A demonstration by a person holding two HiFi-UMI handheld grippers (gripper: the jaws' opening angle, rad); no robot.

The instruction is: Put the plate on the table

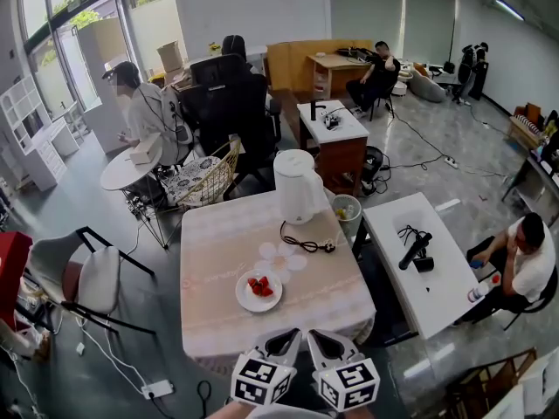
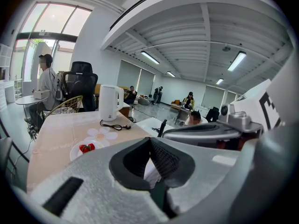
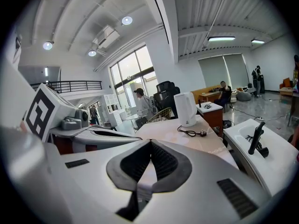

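Left tool and right tool pinched shut, empty. Could clip plate of strawberries off table if swung forward carelessly.

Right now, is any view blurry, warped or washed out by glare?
Head view: evenly lit and sharp, the plate crisp, straight lines bowed toward the edges. Left gripper view: strong fisheye with black corners, windows blown out. Right gripper view: same fisheye, windows bright, kettle clear.

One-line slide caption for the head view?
White plate of red strawberries on pink-clothed table, white kettle behind; left gripper and right gripper shut, empty.
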